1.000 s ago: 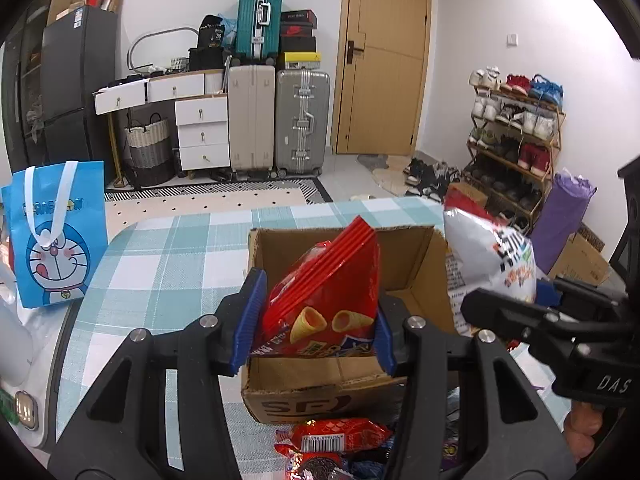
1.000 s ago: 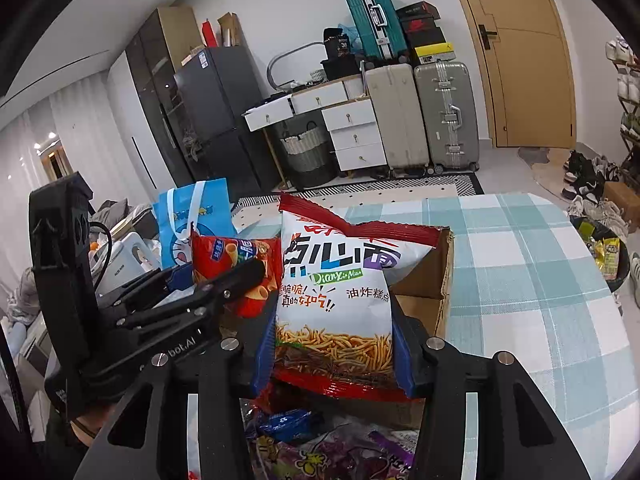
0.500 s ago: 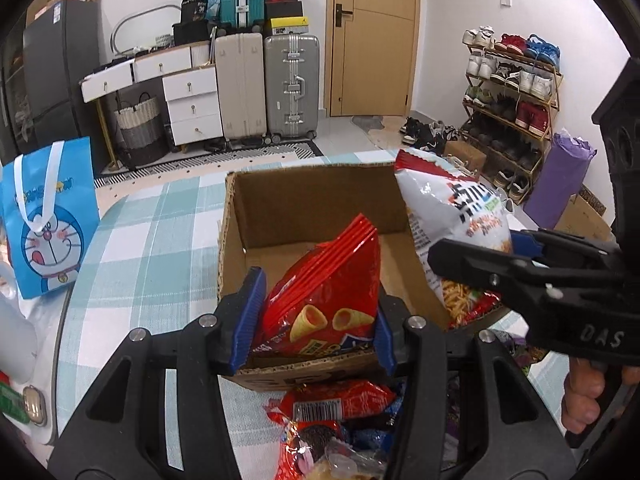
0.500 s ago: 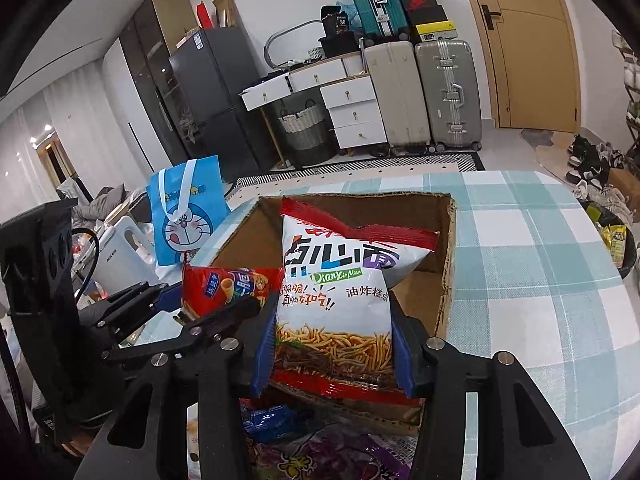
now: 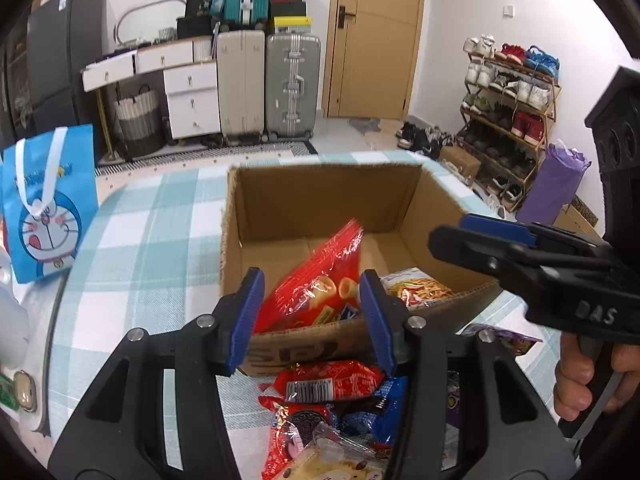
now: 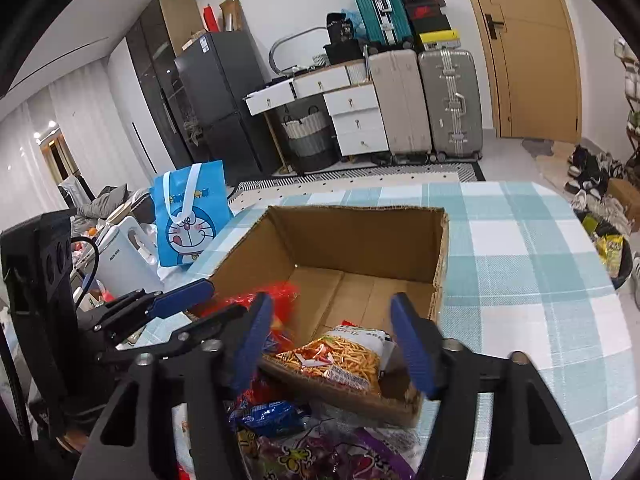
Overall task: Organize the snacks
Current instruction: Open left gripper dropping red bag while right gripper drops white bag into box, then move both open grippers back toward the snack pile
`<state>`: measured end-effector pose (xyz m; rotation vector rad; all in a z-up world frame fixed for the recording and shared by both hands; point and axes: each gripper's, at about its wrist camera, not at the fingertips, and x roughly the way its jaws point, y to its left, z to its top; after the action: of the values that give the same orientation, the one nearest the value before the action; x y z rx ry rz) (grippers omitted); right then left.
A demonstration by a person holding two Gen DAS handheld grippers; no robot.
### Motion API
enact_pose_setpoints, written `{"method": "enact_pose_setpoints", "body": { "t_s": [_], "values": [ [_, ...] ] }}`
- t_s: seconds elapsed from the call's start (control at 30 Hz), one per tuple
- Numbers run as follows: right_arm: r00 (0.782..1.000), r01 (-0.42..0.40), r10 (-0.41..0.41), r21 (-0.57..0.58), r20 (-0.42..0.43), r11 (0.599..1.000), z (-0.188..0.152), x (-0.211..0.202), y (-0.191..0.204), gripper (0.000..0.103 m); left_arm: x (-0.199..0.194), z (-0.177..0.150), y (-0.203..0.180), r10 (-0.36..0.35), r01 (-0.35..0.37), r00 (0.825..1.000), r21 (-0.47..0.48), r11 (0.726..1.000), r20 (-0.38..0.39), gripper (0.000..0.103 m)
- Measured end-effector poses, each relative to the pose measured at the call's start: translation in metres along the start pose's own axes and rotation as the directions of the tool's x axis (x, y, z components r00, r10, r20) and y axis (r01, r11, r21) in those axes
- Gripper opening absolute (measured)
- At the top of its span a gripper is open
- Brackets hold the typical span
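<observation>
An open cardboard box (image 5: 320,172) (image 6: 356,212) stands on the checked table. My left gripper (image 5: 312,300) is shut on a red snack bag (image 5: 332,252), held tilted just inside the box's near wall. My right gripper (image 6: 331,308) hangs over the box's near right corner. Its jaws are opening and nothing is pressed between them. Below it a white noodle snack bag (image 6: 344,356) (image 5: 416,288) lies on the box floor. Several loose snack packs (image 5: 328,384) (image 6: 312,448) are heaped in front of the box.
A blue cartoon gift bag (image 5: 48,208) (image 6: 188,216) and a white kettle (image 6: 124,256) stand at the table's left edge. The checked cloth (image 6: 520,280) stretches right of the box. A person's hand (image 5: 576,376) grips the right gripper's handle.
The right gripper's jaws spread and let go of the noodle bag, which dropped into the box. The left gripper sank with the red bag toward the box.
</observation>
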<state>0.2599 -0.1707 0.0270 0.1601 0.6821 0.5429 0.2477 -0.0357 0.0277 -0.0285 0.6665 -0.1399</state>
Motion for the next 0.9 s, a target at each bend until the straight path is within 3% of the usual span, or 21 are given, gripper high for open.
{"method": "enact_pose_setpoints", "body": {
  "t_s": [0.1, 0.13, 0.17, 0.3, 0.4, 0.6, 0.9],
  "values": [
    [0.999, 0.01, -0.009, -0.02, 0.032, 1.0, -0.007, -0.018, 0.004, 0.095, -0.013, 0.001, 0.002, 0.006, -0.006, 1.0, 0.005, 1.0, 0.025, 0.06],
    [0.999, 0.014, -0.014, -0.022, 0.032, 1.0, -0.009, -0.023, 0.004, 0.101, -0.019, 0.0, 0.003, 0.018, -0.018, 0.999, 0.007, 1.0, 0.04, 0.069],
    [0.999, 0.019, -0.018, -0.021, 0.034, 1.0, -0.012, -0.027, 0.005, 0.102, -0.025, -0.001, 0.004, 0.028, -0.028, 0.998, 0.011, 1.0, 0.054, 0.079],
    [0.999, 0.027, -0.027, -0.019, 0.039, 0.999, -0.026, -0.042, 0.004, 0.102, -0.05, -0.005, 0.005, 0.041, -0.042, 0.997, 0.017, 0.999, 0.071, 0.085],
    [0.999, 0.034, -0.033, -0.011, 0.033, 0.999, -0.037, -0.049, 0.005, 0.102, -0.068, -0.012, 0.009, 0.05, -0.051, 0.996, 0.01, 0.999, 0.077, 0.101],
    [0.999, 0.029, -0.029, 0.021, 0.02, 0.999, -0.057, -0.063, 0.003, 0.103, -0.107, -0.044, 0.016, 0.065, -0.066, 0.994, 0.005, 0.998, 0.085, 0.102],
    [1.0, 0.02, -0.021, 0.067, 0.002, 0.998, -0.087, -0.077, 0.005, 0.103, -0.135, -0.088, 0.021, 0.069, -0.069, 0.996, -0.003, 0.998, 0.056, 0.102]
  ]
}}
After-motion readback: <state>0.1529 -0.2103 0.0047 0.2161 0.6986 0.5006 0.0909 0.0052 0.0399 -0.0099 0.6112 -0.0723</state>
